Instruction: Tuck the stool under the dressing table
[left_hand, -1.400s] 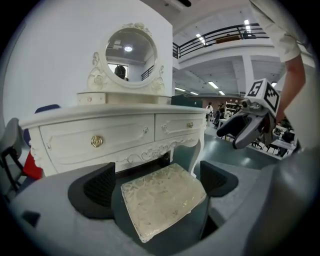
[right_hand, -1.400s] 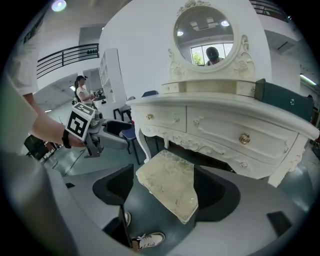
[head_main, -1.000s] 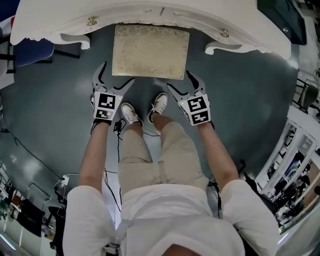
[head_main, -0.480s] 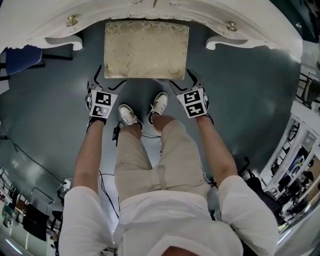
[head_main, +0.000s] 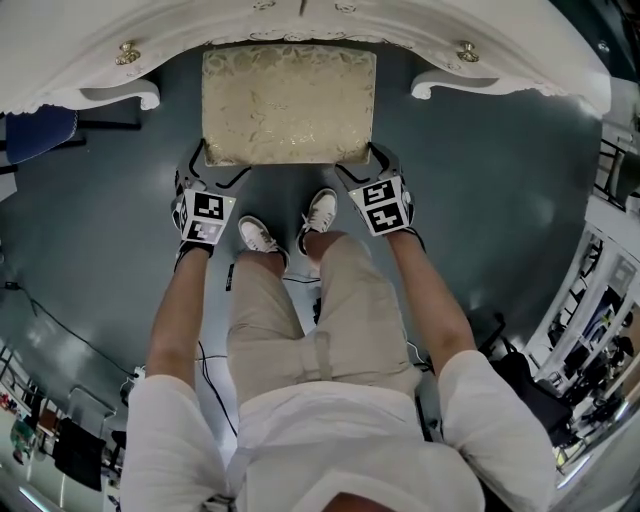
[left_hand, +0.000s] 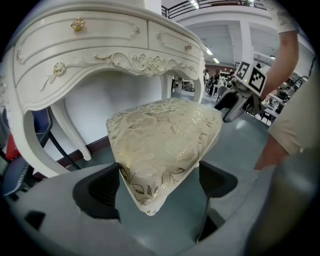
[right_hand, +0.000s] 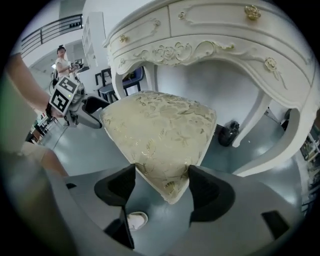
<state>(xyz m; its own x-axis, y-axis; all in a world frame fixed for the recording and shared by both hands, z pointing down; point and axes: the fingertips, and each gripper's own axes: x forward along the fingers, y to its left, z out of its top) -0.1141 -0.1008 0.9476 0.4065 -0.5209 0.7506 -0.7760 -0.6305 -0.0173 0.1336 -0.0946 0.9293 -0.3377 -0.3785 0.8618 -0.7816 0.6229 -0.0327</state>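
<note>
The stool (head_main: 288, 105) has a cream and gold cushion and stands on the grey floor. Its far edge reaches the white dressing table (head_main: 90, 60). My left gripper (head_main: 218, 165) straddles the stool's near left corner. My right gripper (head_main: 362, 163) straddles the near right corner. In the left gripper view the cushion corner (left_hand: 165, 140) pokes between the open jaws of that gripper (left_hand: 160, 177). The right gripper view shows the same: the corner (right_hand: 160, 135) sits between the spread pads of the right gripper (right_hand: 162, 189). Neither pair of pads visibly squeezes the cushion.
The person's two white shoes (head_main: 262, 235) stand just behind the stool. The table's curved legs (head_main: 120, 95) (head_main: 450, 85) flank the stool. A blue chair (head_main: 40, 130) sits at the far left, and a dark object (right_hand: 227, 132) sits by a table leg. A cable lies on the floor (head_main: 225, 280).
Both grippers have sunk and come forward from behind the stool's near edge. They now sit over its two near corners. Their jaws stay spread.
</note>
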